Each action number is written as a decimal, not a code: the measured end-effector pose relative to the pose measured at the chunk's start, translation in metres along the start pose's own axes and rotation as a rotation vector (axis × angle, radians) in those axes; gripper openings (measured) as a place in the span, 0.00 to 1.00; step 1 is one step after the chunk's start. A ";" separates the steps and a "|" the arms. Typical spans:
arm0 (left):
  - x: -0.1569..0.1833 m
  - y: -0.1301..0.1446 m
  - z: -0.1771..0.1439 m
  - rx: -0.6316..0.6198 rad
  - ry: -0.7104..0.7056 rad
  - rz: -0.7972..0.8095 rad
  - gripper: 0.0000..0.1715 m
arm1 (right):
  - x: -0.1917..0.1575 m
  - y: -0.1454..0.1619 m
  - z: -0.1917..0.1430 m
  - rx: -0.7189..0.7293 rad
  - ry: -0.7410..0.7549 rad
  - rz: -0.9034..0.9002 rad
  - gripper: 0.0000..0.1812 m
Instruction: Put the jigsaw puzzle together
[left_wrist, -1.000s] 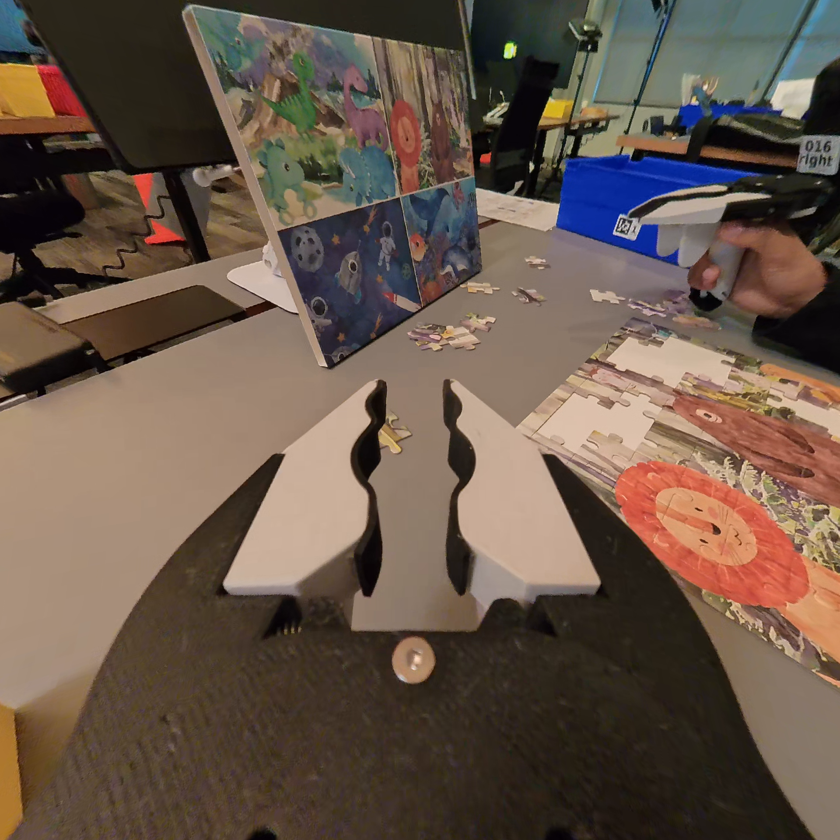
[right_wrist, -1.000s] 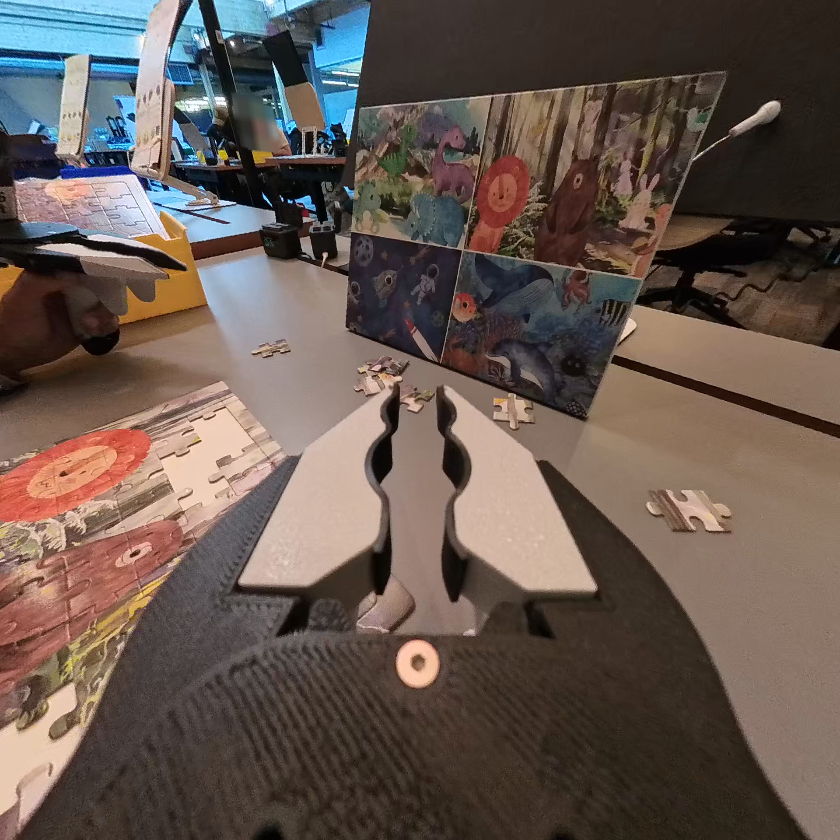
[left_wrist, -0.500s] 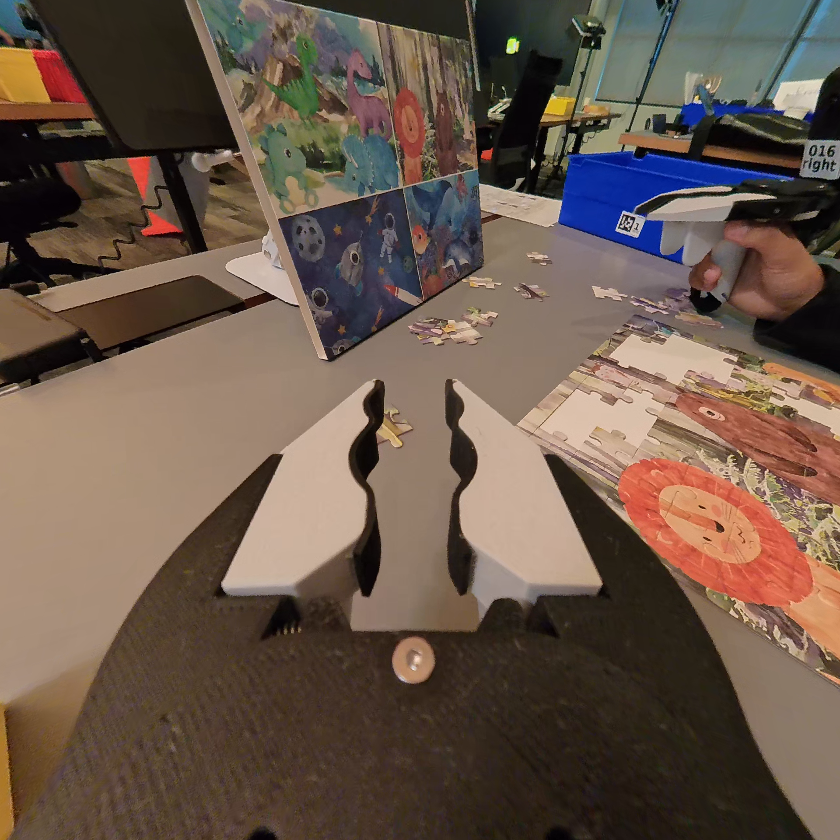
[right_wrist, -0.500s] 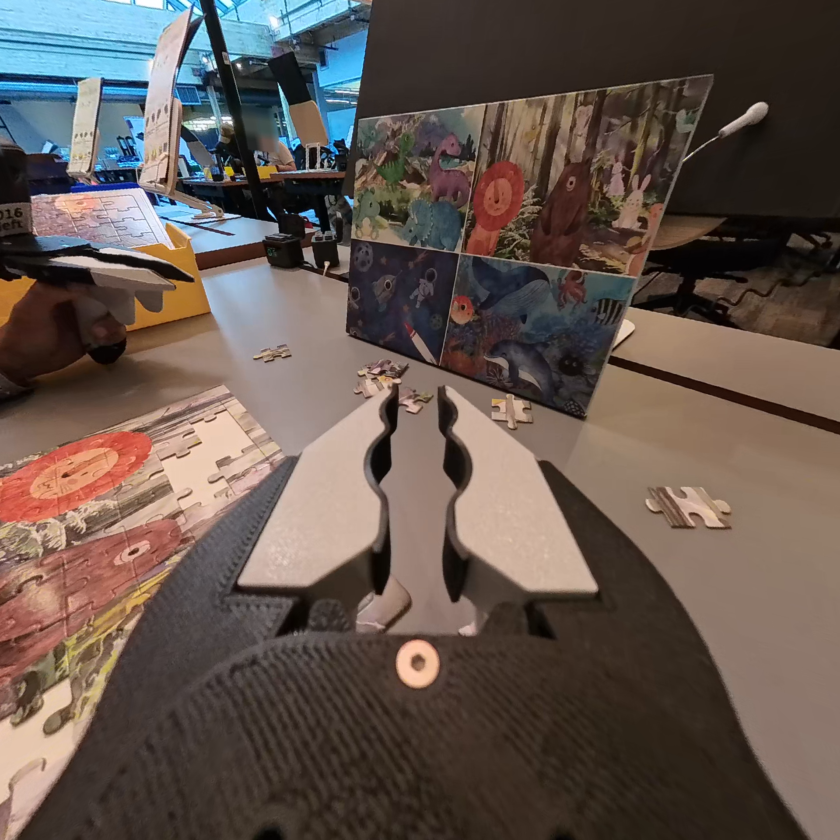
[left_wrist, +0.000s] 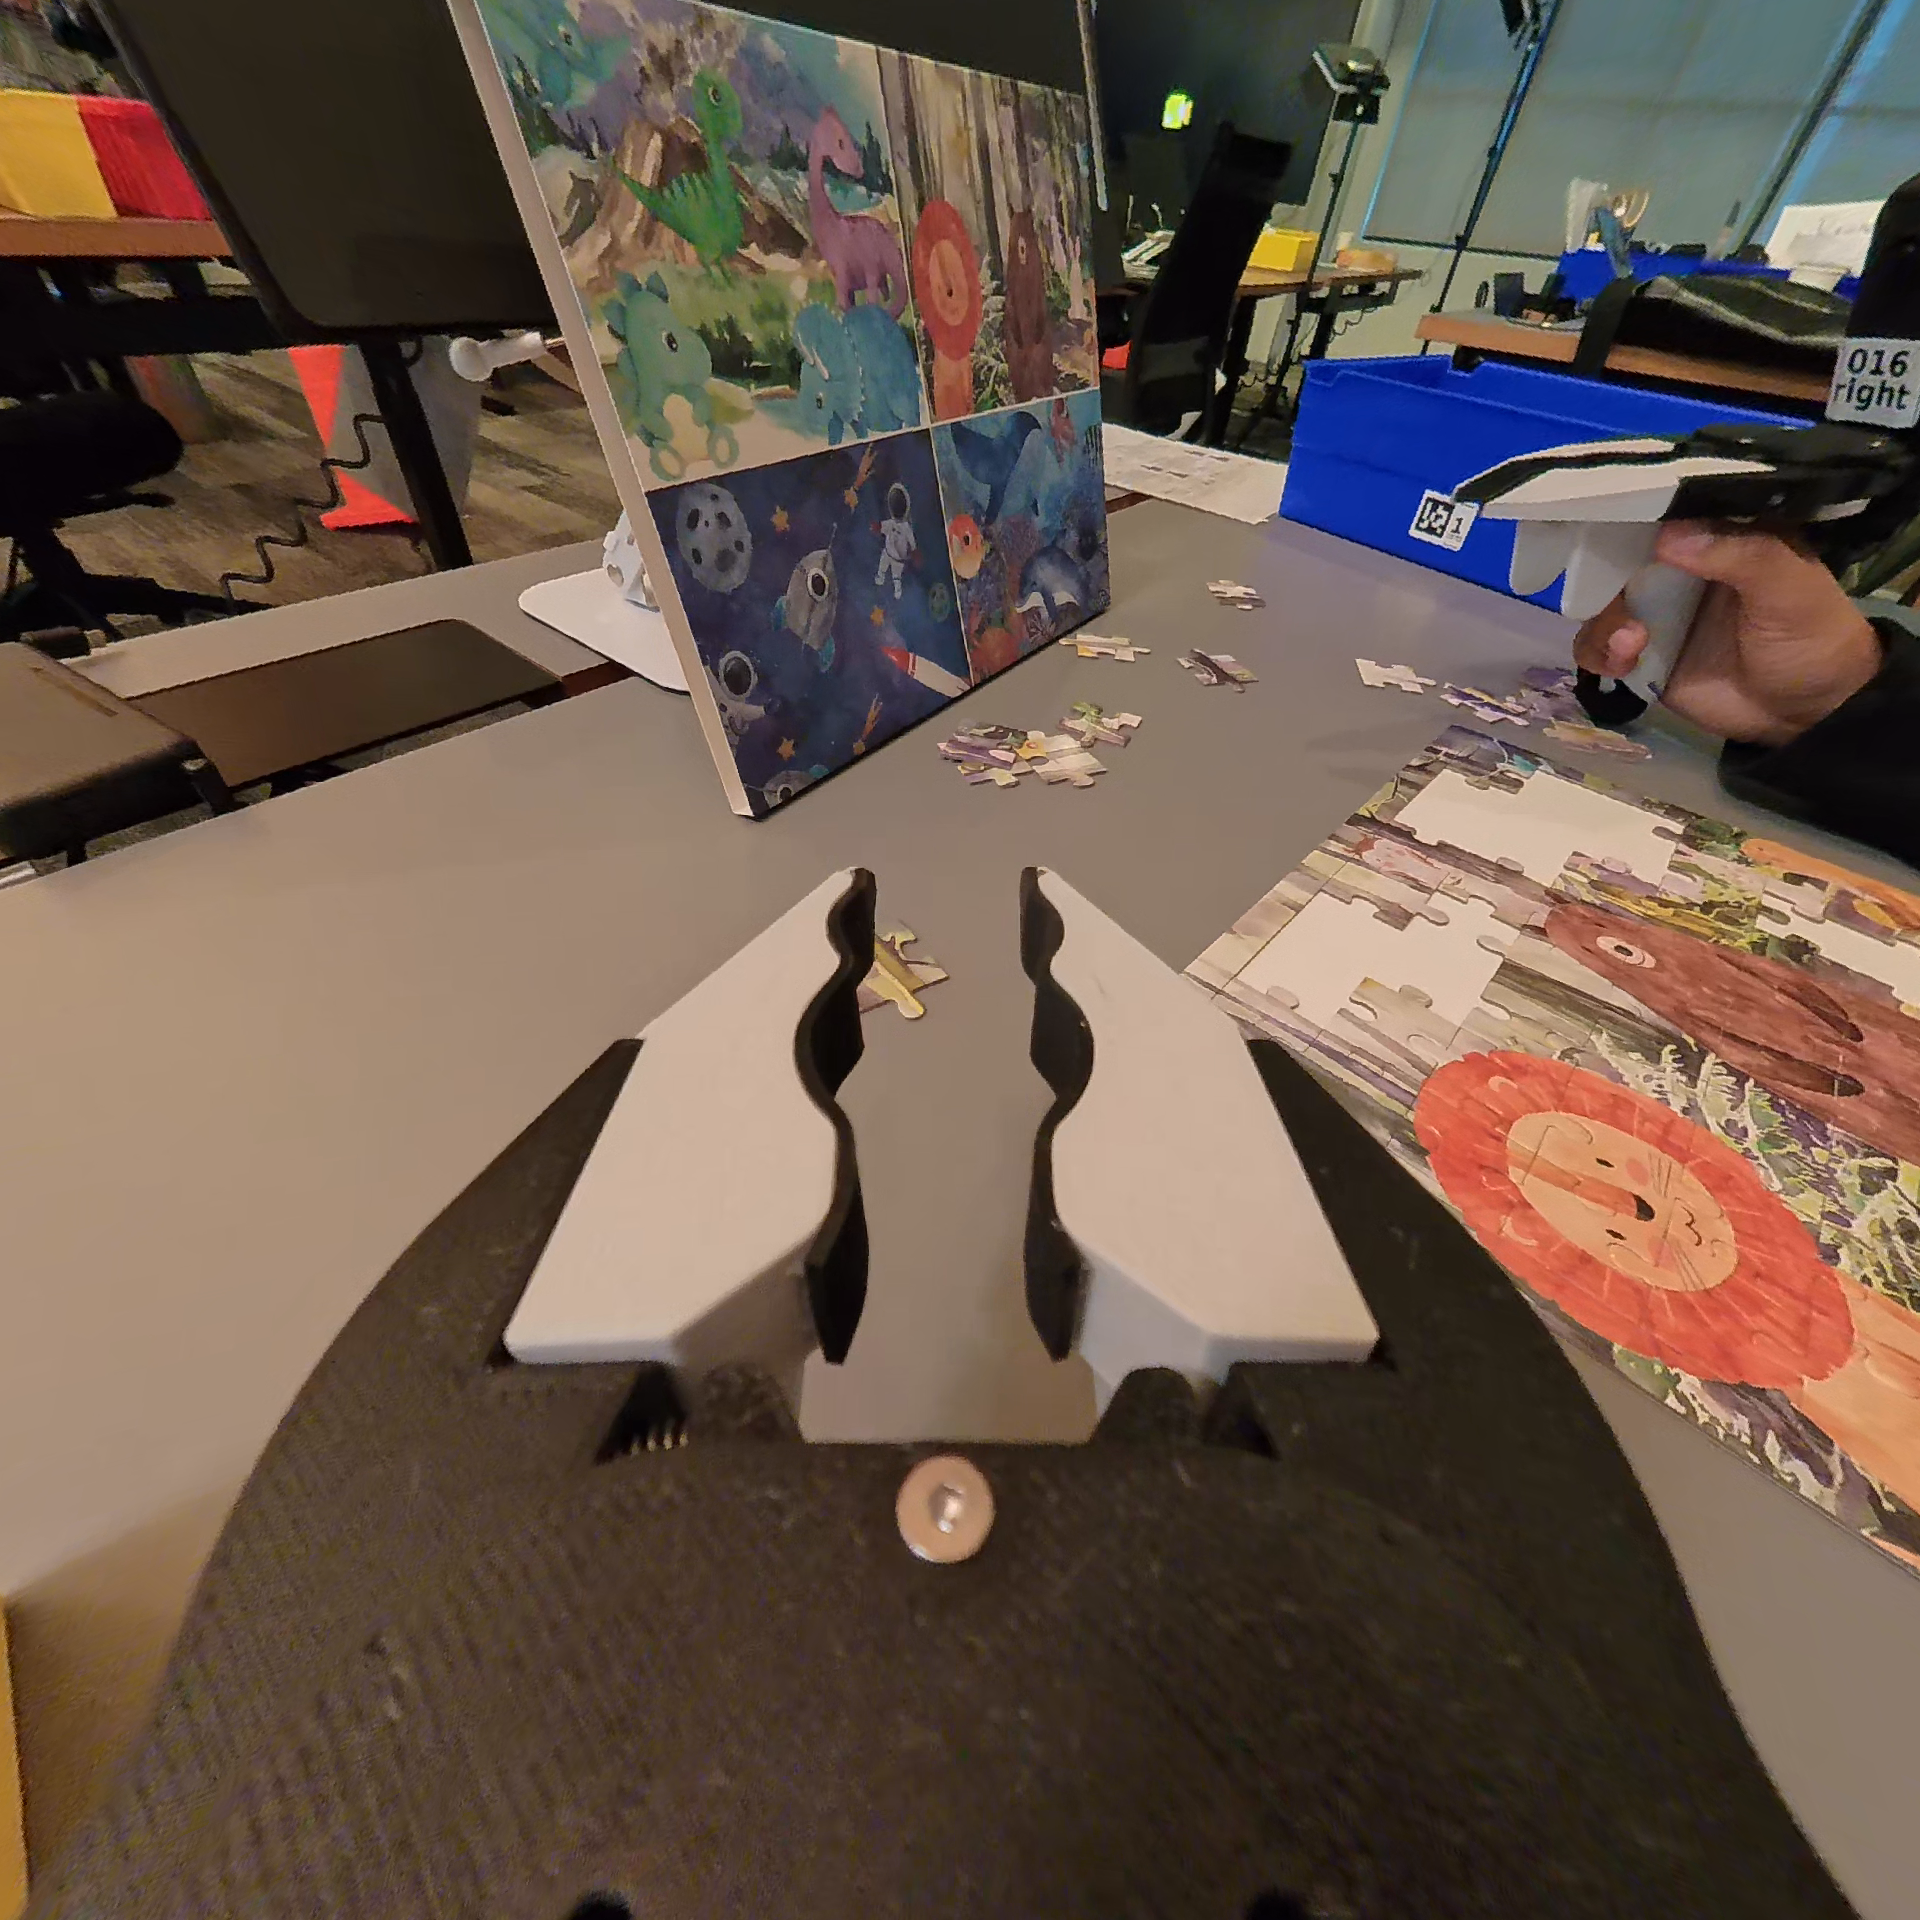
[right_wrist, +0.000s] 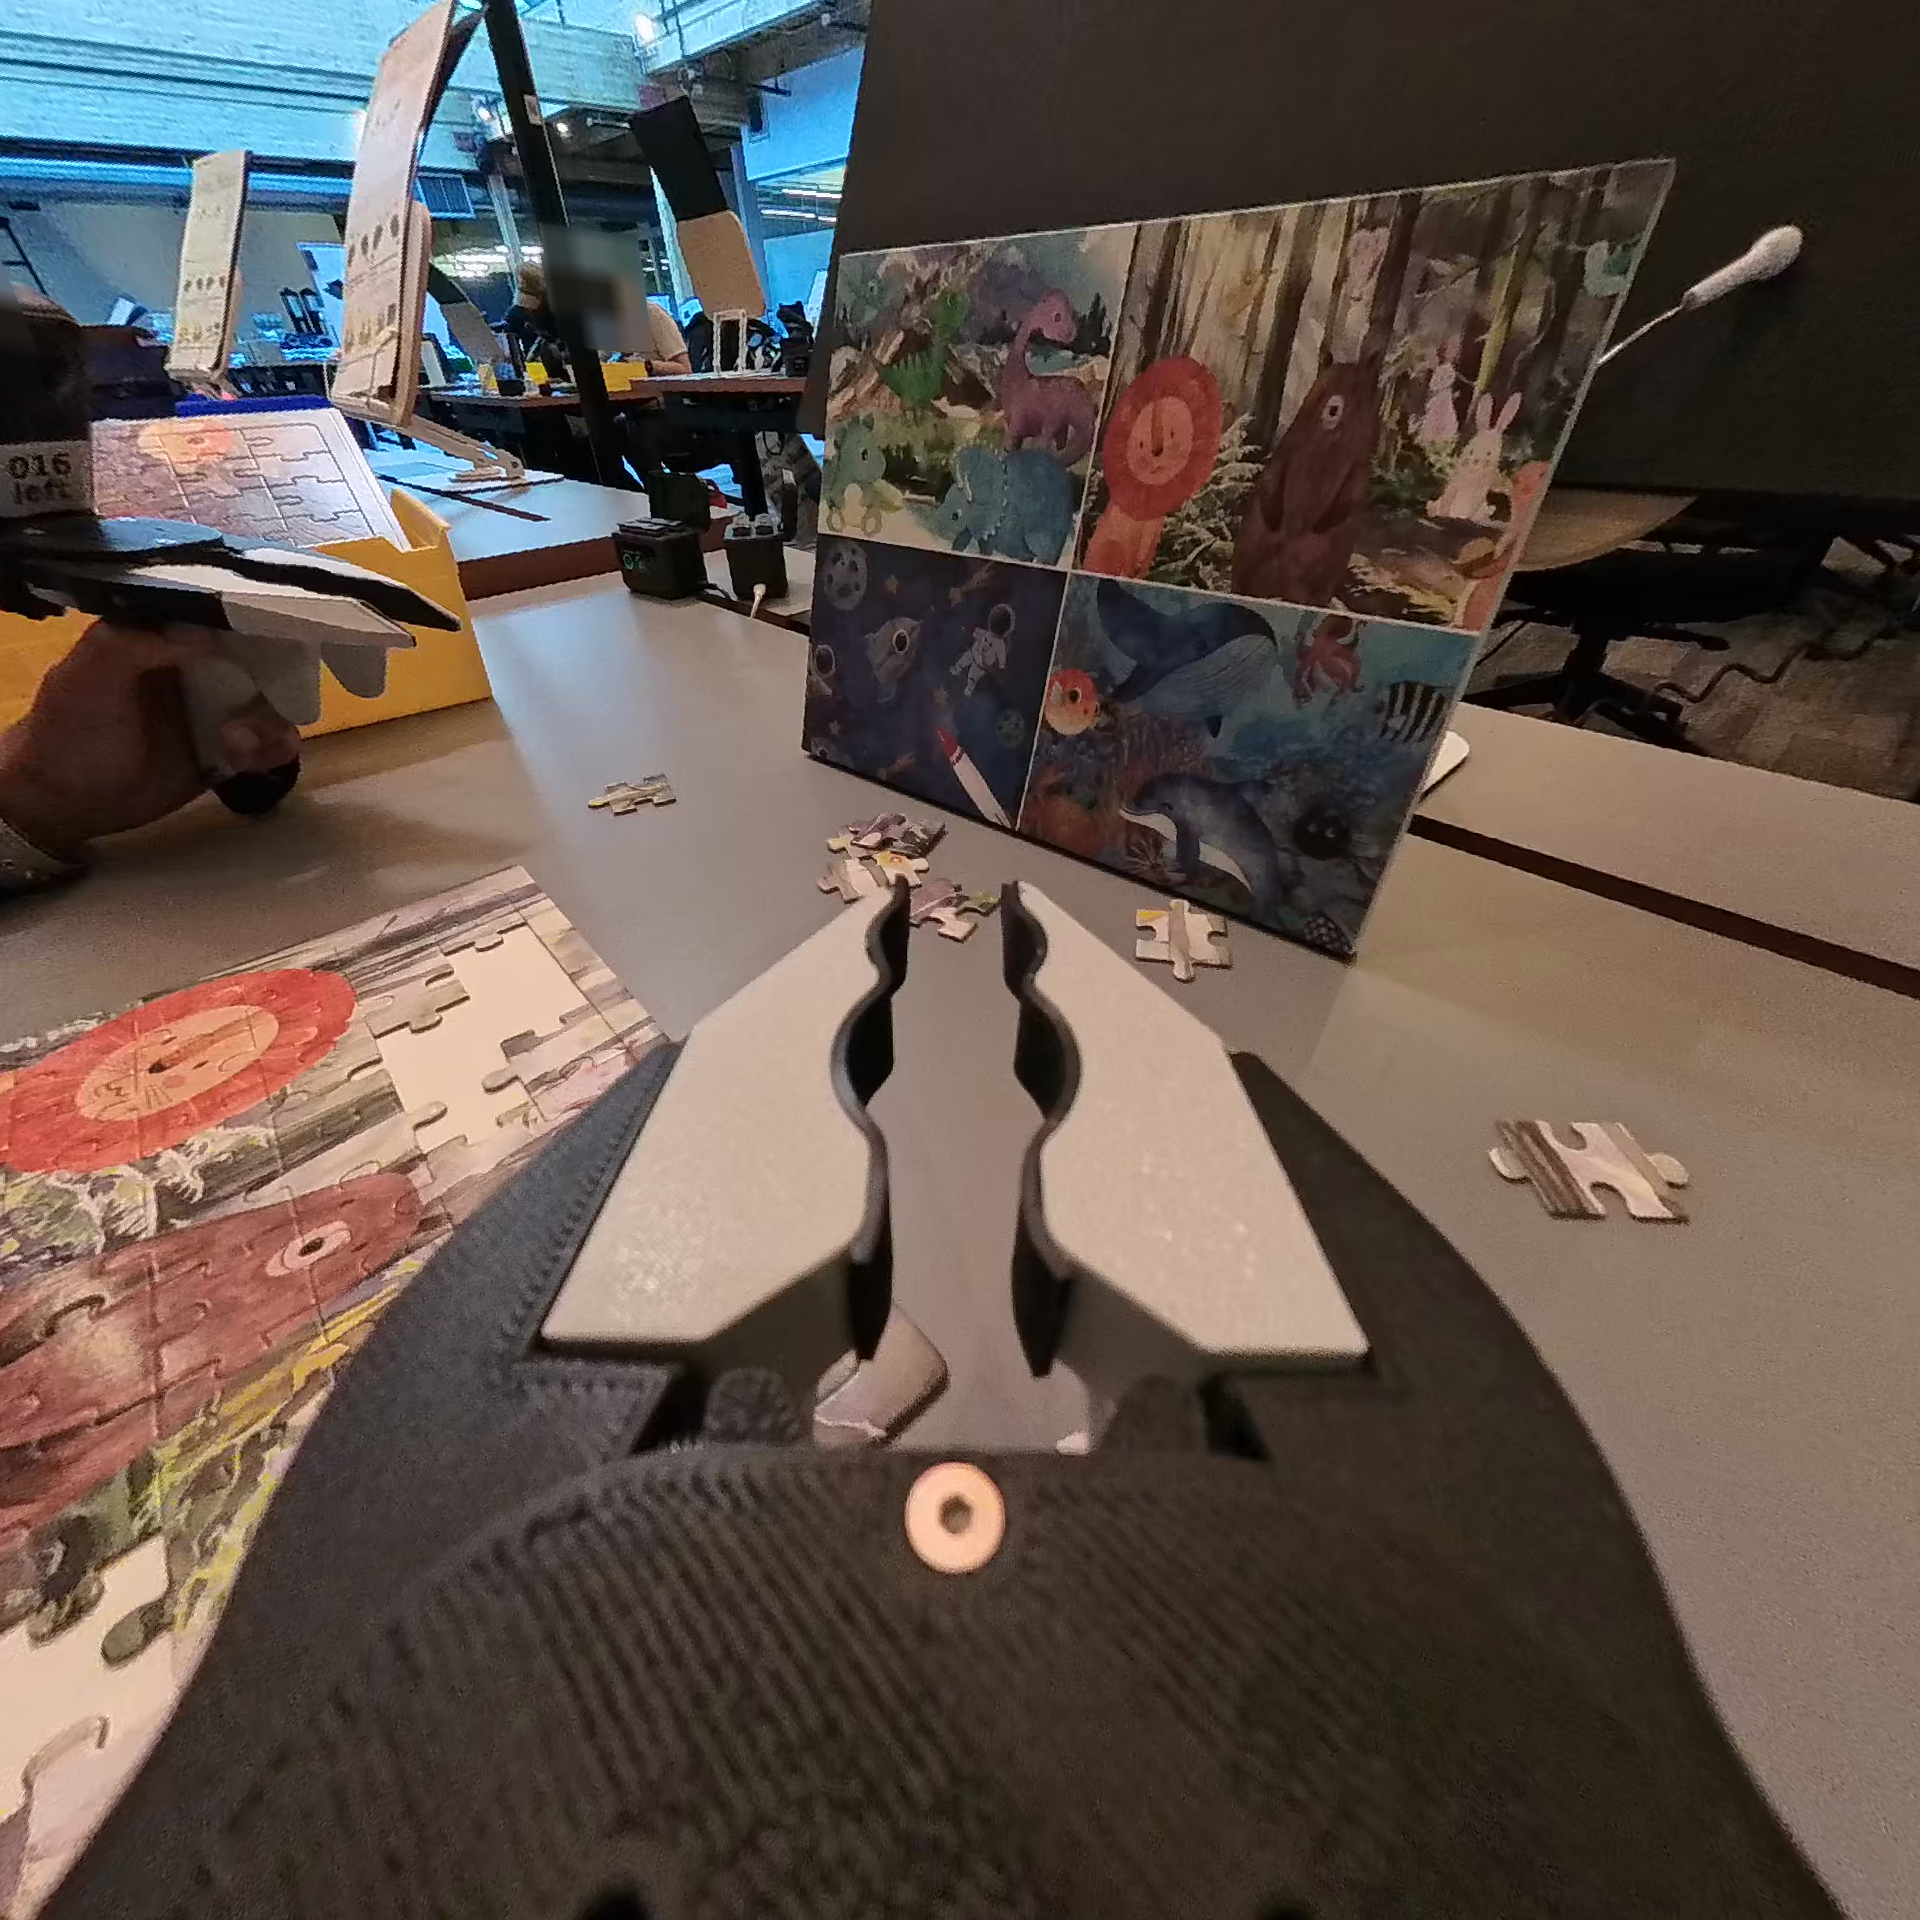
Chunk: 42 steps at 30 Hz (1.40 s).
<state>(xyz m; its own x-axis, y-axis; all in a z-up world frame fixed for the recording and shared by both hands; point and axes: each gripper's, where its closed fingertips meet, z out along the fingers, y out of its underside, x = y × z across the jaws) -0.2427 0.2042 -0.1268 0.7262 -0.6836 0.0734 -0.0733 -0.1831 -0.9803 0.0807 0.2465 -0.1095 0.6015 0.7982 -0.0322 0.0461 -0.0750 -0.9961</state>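
Piece selection is in hand: both the left claw (left_wrist: 945, 883) and right claw (right_wrist: 954, 899) hang parted and empty above the grey worktop (left_wrist: 416, 935). Next, close on the small yellow-tinted cardboard puzzle piece (left_wrist: 902, 971), then seat it in the partly assembled lion-and-bear jigsaw (left_wrist: 1621, 1091).

Ahead of your left fingers (left_wrist: 748, 1101) a loose piece (left_wrist: 902, 971) lies on the table (left_wrist: 312, 1039), half-built puzzle (left_wrist: 1621, 1091) to their right, picture board (left_wrist: 831, 416) standing beyond, piece cluster (left_wrist: 1029, 743) beside its base. Off your right fingers (right_wrist: 1164, 1164): single piece (right_wrist: 1590, 1169) to the right, puzzle to the left.
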 end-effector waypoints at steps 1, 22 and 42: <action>0.000 0.000 0.000 0.000 0.003 -0.002 0.15 | -0.001 0.000 0.000 0.000 0.000 -0.003 0.08; 0.007 -0.013 0.019 -0.010 0.002 0.007 0.20 | 0.019 -0.037 -0.001 0.023 0.033 -0.102 0.11; 0.011 -0.029 0.053 0.000 0.068 -0.016 0.15 | 0.030 -0.047 -0.013 0.086 0.021 -0.011 0.12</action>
<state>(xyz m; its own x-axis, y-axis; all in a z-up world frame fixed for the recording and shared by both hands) -0.1964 0.2389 -0.1071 0.6791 -0.7271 0.1009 -0.0625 -0.1942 -0.9790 0.1064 0.2662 -0.0629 0.6178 0.7861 -0.0202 -0.0155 -0.0135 -0.9998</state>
